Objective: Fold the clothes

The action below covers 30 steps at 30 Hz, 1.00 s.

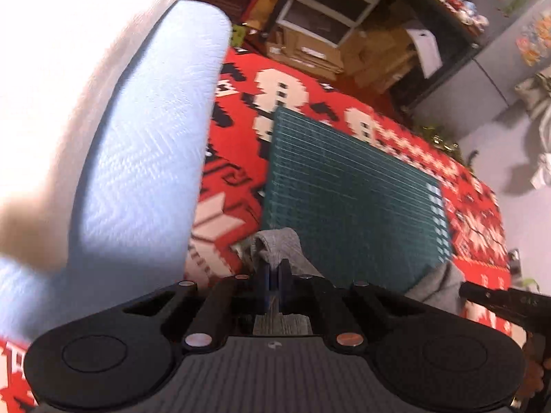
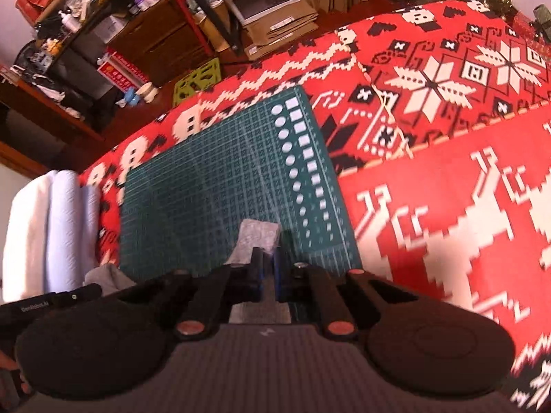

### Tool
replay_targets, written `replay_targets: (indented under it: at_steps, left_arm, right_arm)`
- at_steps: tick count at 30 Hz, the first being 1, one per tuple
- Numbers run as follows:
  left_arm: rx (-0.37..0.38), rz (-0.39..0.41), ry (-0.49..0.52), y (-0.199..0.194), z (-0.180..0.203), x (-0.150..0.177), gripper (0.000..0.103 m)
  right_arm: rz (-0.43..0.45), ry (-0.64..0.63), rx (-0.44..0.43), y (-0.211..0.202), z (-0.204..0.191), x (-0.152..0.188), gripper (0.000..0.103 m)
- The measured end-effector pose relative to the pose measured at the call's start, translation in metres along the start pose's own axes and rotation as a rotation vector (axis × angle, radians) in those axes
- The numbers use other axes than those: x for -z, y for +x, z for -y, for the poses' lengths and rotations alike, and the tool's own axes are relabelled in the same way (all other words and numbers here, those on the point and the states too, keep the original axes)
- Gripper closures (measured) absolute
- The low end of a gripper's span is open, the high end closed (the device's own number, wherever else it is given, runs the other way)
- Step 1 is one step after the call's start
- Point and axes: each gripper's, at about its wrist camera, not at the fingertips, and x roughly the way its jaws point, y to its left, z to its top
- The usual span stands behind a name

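Grey garment (image 1: 279,246) hangs between our two tongs, low over the green cutting mat (image 1: 347,189) on the red patterned cloth (image 2: 447,206). Left gripper (image 1: 274,285): jaws nearly together, pinching one end of the fabric. Right gripper (image 2: 267,268): jaws close too, w/ a grey flap (image 2: 258,237) sticking out fwd past the tips, so we judge it clamped on the other end. Key relation: garment's long axis runs side to side, tong to tong, w/ the mat straight ahead of both; neither hand is clearer nearer. White folded stack (image 2: 51,227) sits just left of the mat. Whether we're laying it out or closing a fold, can't tell.
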Motion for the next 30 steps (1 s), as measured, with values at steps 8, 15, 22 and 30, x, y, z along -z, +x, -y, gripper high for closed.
replay_targets:
  at_steps: [8,15,22,30]
  left_arm:
    - [-0.034,0.017,0.000,0.014,0.003,-0.006,0.097]
    - [-0.063,0.068,0.112,-0.006,0.022,0.001,0.071]
    - [-0.068,0.080,0.274,-0.010,0.045,0.012,0.089]
    - [-0.089,0.040,0.339,0.021,0.045,0.013,0.092]
  right_arm:
    - [0.022,0.017,0.017,0.034,0.002,-0.018,0.095]
    - [0.060,-0.150,0.055,0.011,-0.020,-0.012,0.088]
    - [-0.012,-0.369,0.062,0.030,-0.059,-0.004,0.098]
    - [-0.020,-0.407,0.079,0.065,-0.069,-0.006,0.103]
